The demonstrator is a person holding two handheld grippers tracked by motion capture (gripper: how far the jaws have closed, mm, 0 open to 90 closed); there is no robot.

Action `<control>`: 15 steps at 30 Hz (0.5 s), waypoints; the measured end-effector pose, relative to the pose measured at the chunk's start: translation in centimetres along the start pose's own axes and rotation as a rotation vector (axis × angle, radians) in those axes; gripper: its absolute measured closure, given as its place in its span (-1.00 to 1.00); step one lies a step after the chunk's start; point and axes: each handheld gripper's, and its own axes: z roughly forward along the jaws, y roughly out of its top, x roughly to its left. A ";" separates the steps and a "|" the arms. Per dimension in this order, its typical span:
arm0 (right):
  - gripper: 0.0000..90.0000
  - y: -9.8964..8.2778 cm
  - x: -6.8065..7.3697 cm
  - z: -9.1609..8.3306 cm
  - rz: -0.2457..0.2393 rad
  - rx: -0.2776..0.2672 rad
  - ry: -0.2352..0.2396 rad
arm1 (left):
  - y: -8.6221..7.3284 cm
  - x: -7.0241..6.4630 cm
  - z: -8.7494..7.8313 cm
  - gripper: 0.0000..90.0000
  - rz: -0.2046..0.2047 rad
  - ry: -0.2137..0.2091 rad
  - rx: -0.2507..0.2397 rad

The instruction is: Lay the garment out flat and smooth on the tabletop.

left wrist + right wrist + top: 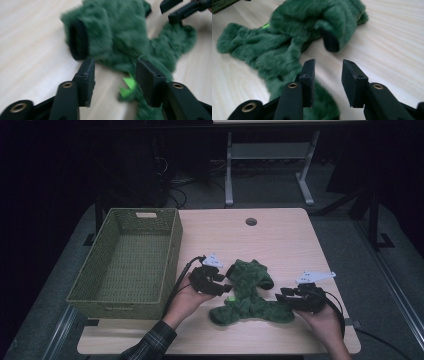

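Wicker basket, olive green, standing left of the green fleece garment. Left gripper at garment's left edge, jaws spread, nothing pinched, bright green tag between them. Garment crumpled at table front, centre. Right gripper at garment's right end, jaws likewise apart. Likely step: reaching to grasp; next, closing on the pile, then lifting together.

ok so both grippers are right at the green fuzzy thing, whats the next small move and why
Probably ease the left gripper forward and close it on the near edge of the green fleece garment. Its jaws stand open, with the bright green tag and fleece between them. The right gripper is also open at the garment's other end. The wicker basket waits empty at the left, likely the destination.
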 end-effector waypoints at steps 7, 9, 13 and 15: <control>0.39 1.1 -0.9 0.9 0.012 -0.002 0.006 | 1.7 1.9 0.9 0.07 -0.014 0.016 -0.025; 0.39 1.3 -1.1 1.2 0.012 -0.005 0.016 | 2.3 2.3 1.3 0.03 -0.011 0.015 -0.031; 0.35 1.4 -1.4 1.9 0.024 0.004 0.031 | 3.0 2.7 2.0 -0.01 -0.025 0.002 -0.048; 0.30 1.6 -1.4 2.2 0.027 0.005 0.045 | 3.2 3.0 2.5 -0.02 -0.025 -0.010 -0.049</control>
